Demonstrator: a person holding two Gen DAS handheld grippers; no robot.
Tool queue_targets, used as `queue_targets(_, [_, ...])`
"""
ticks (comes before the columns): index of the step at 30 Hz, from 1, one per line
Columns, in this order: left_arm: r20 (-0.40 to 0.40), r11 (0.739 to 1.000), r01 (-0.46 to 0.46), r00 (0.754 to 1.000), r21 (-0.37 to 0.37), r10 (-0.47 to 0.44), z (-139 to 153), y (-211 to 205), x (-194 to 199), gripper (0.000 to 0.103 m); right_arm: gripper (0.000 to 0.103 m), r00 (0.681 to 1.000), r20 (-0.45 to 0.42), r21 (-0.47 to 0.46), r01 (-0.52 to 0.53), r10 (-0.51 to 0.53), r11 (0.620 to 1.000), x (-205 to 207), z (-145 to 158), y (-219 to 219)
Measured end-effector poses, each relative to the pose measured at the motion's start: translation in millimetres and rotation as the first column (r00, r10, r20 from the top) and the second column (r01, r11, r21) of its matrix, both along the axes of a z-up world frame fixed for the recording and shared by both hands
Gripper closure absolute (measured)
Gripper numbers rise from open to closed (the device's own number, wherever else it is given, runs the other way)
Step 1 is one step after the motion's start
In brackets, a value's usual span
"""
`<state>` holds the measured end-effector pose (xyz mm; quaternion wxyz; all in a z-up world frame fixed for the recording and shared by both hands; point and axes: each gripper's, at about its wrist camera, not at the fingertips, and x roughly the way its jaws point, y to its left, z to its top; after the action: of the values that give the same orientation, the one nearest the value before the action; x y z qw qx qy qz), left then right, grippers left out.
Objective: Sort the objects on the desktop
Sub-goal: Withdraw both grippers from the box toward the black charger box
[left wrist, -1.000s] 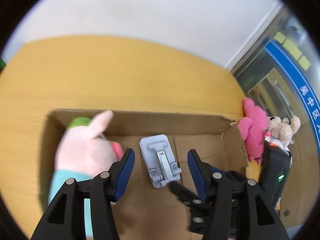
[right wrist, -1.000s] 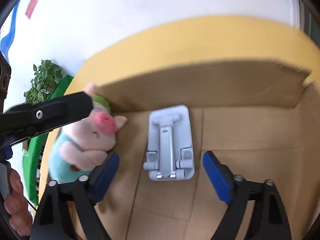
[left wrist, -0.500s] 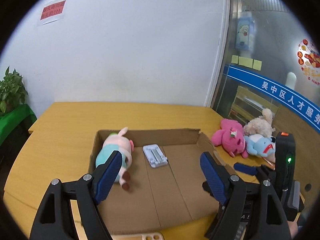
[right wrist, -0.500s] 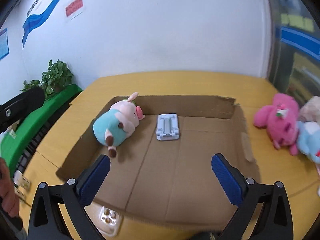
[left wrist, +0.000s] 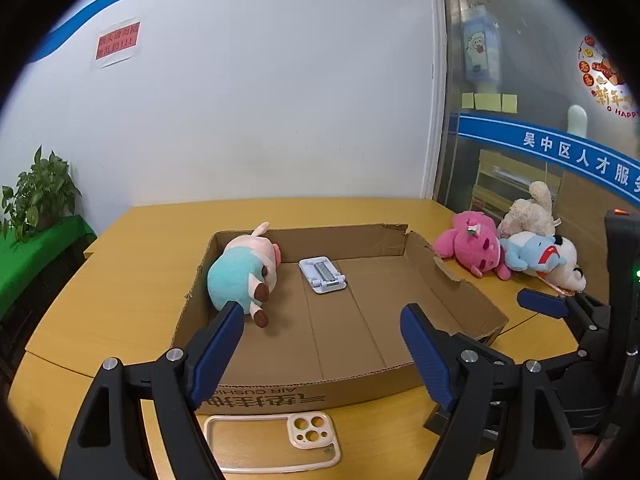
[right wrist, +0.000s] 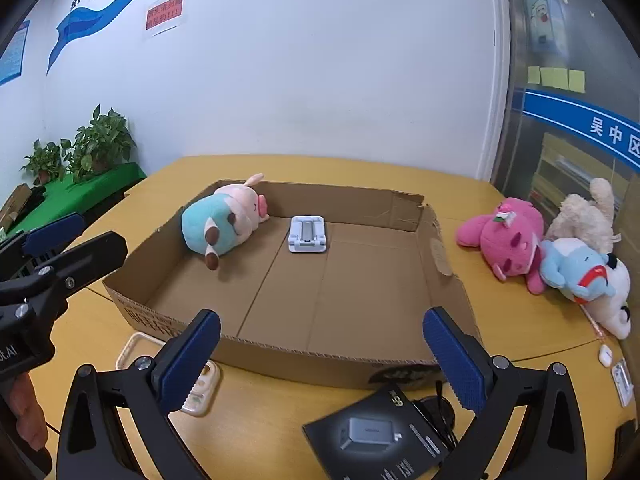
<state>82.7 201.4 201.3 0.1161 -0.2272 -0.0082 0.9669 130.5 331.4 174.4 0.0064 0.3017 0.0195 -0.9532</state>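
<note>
A shallow cardboard box [left wrist: 280, 398] [right wrist: 450, 276] lies on the yellow table. Inside it lie a pig plush in a teal shirt [left wrist: 244, 272] [right wrist: 218, 220] at the left and a white folding phone stand [left wrist: 322, 274] [right wrist: 306, 234] near the back. My left gripper [left wrist: 322, 356] is open and empty, held back above the box's front edge. My right gripper [right wrist: 320, 362] is open and empty, also in front of the box. A clear phone case [left wrist: 272, 442] [right wrist: 202, 394] lies on the table before the box.
A pink plush [left wrist: 474, 246] [right wrist: 508, 236], a blue plush [left wrist: 532, 254] [right wrist: 578, 268] and a cream plush [left wrist: 528, 212] [right wrist: 588, 210] lie right of the box. A black charger package [right wrist: 384, 436], a white earbud case [right wrist: 605, 354] and a small white item [right wrist: 622, 378] lie at front right. Potted plants [right wrist: 100, 140] stand at far left.
Both grippers have pulled up and back out of the box, from close above the phone stand to in front of the box. Both stay open and empty.
</note>
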Motion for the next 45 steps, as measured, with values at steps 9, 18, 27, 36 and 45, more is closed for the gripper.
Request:
queue_targets(9, [0.03, 1.0, -0.028, 0.999, 0.005, 0.028, -9, -6, -1, 0.022, 0.0, 1.0, -0.015, 0.024, -0.016, 0.016, 1.0, 10, 5, -1])
queue_targets(18, [0.07, 0.999, -0.015, 0.997, 0.041, 0.012, -15, -12, 7, 0.022, 0.0, 0.998, 0.003, 0.025, -0.062, 0.062, 0.998, 18, -1, -8])
queue_targets(27, [0.08, 0.999, 0.013, 0.997, 0.052, -0.018, -14, -7, 8, 0.022, 0.0, 0.998, 0.015, -0.008, -0.056, 0.056, 0.998, 28, -2, -1])
queue_targets(36, [0.102, 0.998, 0.045, 0.994, 0.034, -0.048, -13, 2, 7, 0.022, 0.0, 0.998, 0.011, -0.019, -0.059, 0.059, 0.998, 29, -2, 4])
queue_targets(45, [0.12, 0.998, 0.059, 0.991, 0.035, -0.063, -21, 6, 6, 0.022, 0.0, 0.999, 0.02, -0.035, -0.048, 0.049, 0.998, 34, -6, 15])
